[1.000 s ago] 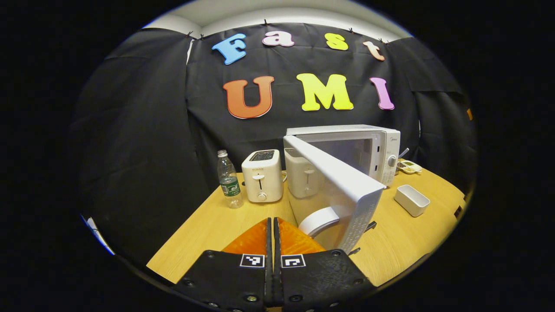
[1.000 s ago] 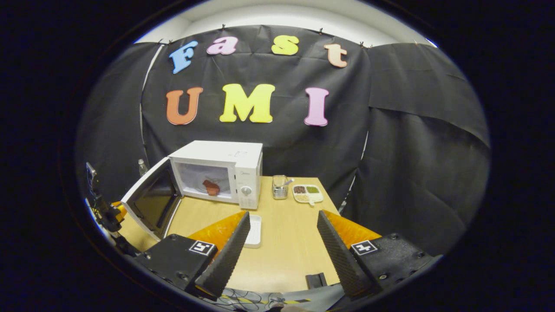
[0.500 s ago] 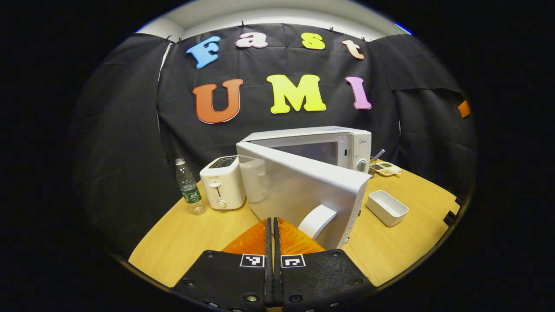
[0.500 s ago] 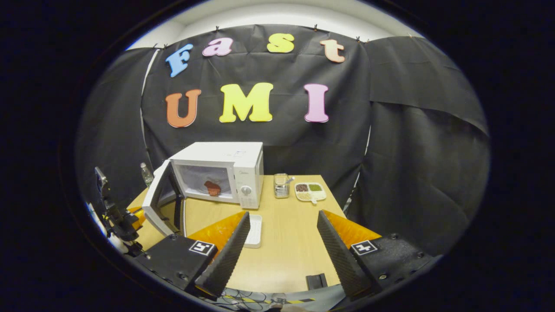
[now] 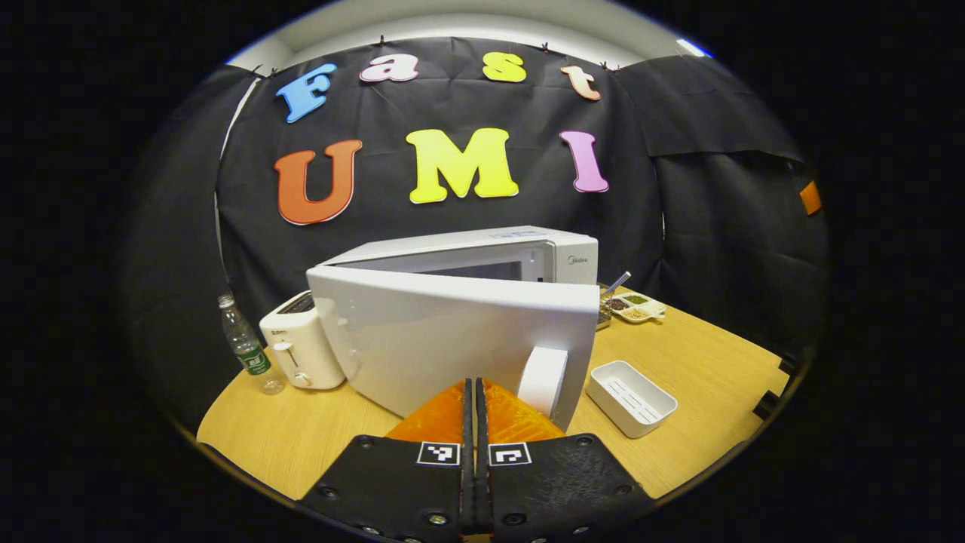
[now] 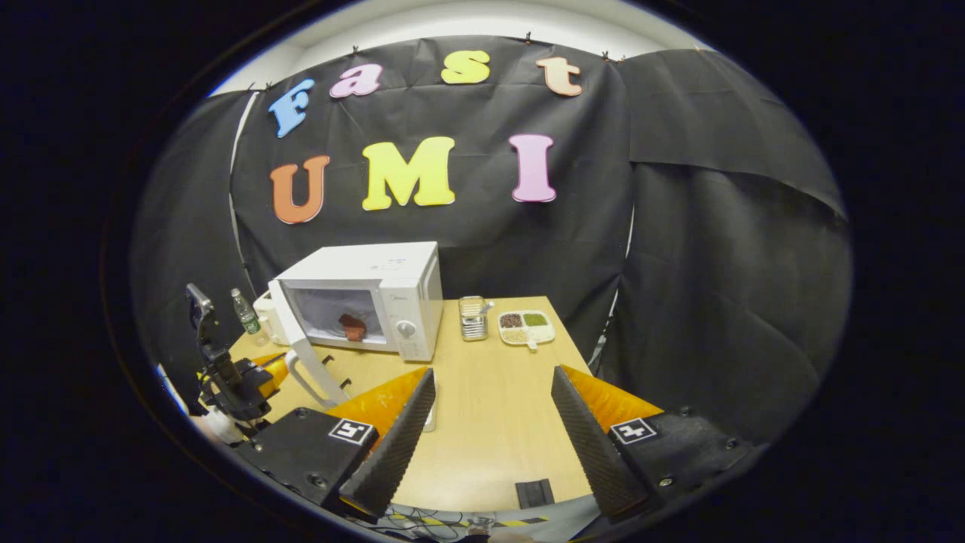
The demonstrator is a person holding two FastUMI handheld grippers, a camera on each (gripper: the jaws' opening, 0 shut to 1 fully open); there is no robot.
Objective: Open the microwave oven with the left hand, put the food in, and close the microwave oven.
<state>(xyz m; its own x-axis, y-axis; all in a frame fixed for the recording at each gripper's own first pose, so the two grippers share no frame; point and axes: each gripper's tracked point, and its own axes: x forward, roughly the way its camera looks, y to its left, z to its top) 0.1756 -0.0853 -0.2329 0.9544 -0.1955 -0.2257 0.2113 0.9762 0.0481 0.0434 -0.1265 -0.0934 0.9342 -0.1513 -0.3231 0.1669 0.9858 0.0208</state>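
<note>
My closed left tongs [image 5: 475, 392] push the white microwave door [image 5: 452, 339] – they could slip onto its handle [image 5: 543, 381]; right tongs [image 6: 490, 422] apart.

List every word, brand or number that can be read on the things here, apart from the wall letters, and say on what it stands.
None can be quoted surely.
Microwave: grey brand mark at the top right of the front, too small to read.
Bottle: green label, too small.
Toaster: small print, blurred.
Left gripper and right gripper: square black-and-white markers, patterns without words.
</note>
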